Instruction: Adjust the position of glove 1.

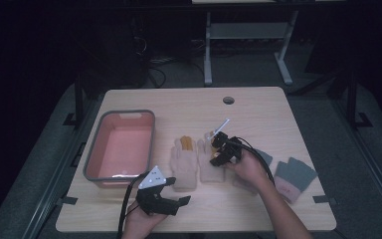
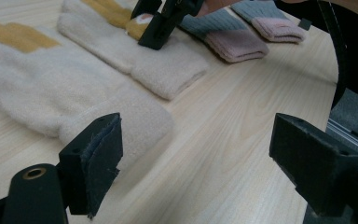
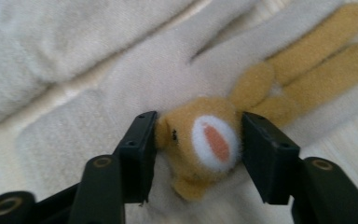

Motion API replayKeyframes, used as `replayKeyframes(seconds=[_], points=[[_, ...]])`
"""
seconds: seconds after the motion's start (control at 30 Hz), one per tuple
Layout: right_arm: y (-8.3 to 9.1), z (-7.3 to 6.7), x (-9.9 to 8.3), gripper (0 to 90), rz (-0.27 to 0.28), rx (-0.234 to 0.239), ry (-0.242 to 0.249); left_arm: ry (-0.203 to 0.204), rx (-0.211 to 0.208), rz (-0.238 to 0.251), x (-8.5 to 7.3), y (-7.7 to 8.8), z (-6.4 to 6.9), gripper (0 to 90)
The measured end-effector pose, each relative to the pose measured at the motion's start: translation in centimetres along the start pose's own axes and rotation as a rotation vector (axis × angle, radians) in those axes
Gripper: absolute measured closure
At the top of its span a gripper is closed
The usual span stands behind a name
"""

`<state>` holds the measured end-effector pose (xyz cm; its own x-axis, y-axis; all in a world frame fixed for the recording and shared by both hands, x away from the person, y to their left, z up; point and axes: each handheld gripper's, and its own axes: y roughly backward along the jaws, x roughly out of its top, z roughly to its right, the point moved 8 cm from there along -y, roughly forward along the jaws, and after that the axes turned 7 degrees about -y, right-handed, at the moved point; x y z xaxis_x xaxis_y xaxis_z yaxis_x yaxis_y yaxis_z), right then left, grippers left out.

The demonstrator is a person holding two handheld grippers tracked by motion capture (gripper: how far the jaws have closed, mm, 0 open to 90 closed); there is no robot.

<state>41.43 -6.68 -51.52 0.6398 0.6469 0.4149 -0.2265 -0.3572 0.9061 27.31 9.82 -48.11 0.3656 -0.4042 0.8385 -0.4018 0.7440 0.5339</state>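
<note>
Two cream gloves with tan fingers lie side by side at the table's middle, the left one (image 1: 184, 167) and the right one (image 1: 210, 167). The right glove (image 3: 135, 79) carries a small tan plush animal head (image 3: 205, 140) with a white muzzle. My right gripper (image 1: 218, 150) points down at it, and in the right gripper view my right gripper (image 3: 198, 147) has a pad touching each side of the head. My left gripper (image 1: 178, 191) rests near the front edge, jaws wide apart. In the left gripper view my left gripper (image 2: 196, 154) has bare table between its jaws, beside the left glove's cuff (image 2: 135, 116).
A pink basin with a grey rim (image 1: 92, 149) stands at the left. Two grey gloves with pink cuffs lie at the right, one (image 1: 293, 178) free, the other (image 1: 264, 158) partly under the person's hand. A cable hole (image 1: 228, 100) sits near the far edge.
</note>
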Motion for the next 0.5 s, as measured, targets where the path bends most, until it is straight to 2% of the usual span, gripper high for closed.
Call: replayKeyframes(seconds=[0.17,0.33,0.5], points=[[-0.04,0.00,-0.22,53.4,0.010,-0.029,0.005,0.000,0.001,-0.005,-0.01,0.08,-0.03,17.3],[-0.01,-0.10,-0.16,55.0,0.007,-0.035,-0.004,0.005,-0.005,-0.003,0.06,0.12,0.09,17.4],[0.24,-0.04,-0.11,57.0,0.011,-0.019,-0.022,-0.003,-0.003,-0.006,0.01,0.07,0.13,17.4]])
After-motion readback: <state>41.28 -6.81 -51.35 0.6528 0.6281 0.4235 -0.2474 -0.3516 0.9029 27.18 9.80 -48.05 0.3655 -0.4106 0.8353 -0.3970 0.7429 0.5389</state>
